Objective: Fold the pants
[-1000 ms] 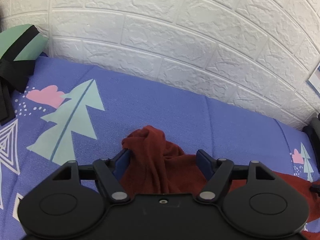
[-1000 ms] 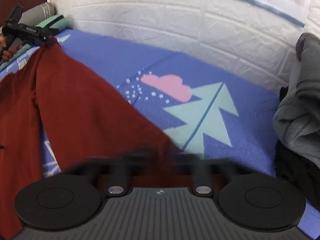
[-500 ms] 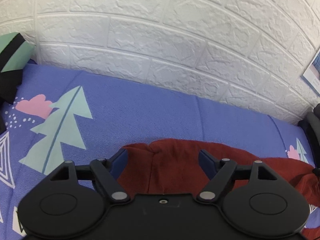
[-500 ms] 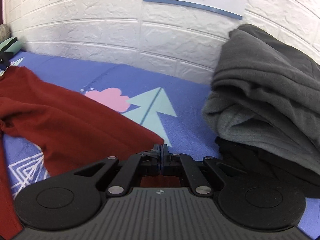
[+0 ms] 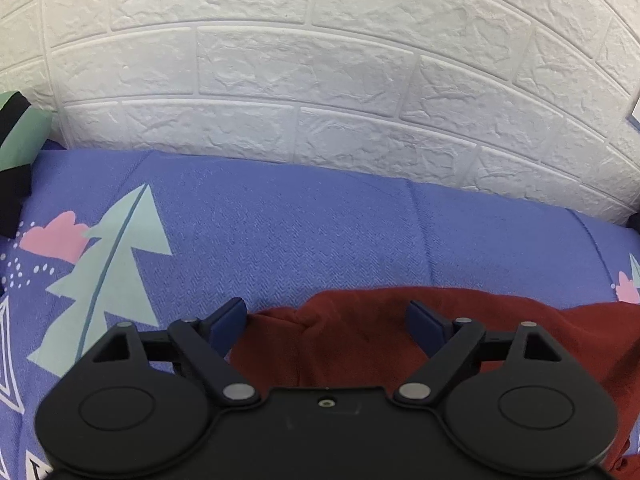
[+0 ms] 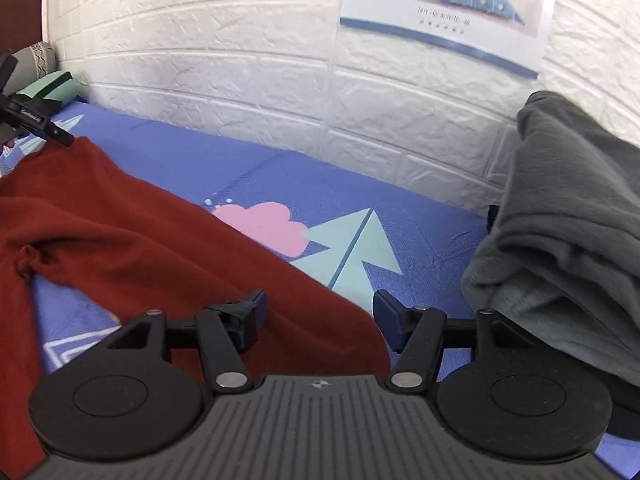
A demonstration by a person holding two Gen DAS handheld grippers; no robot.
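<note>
Dark red pants lie spread on a blue patterned bed sheet. In the right wrist view my right gripper is open, its jaws wide apart over the near edge of one leg, holding nothing. The left gripper shows at the far left end of the pants. In the left wrist view my left gripper is open, jaws wide on either side of a bunched fold of the red pants, which lie loose between them on the sheet.
A white brick-pattern wall runs along the far side of the bed. A heap of grey and black clothes lies at the right. A green and black item sits at the left. A poster hangs on the wall.
My right gripper has opened and let go of the pants leg. The left gripper stayed open; the red fabric has dropped flat onto the sheet and both grippers have lowered.
</note>
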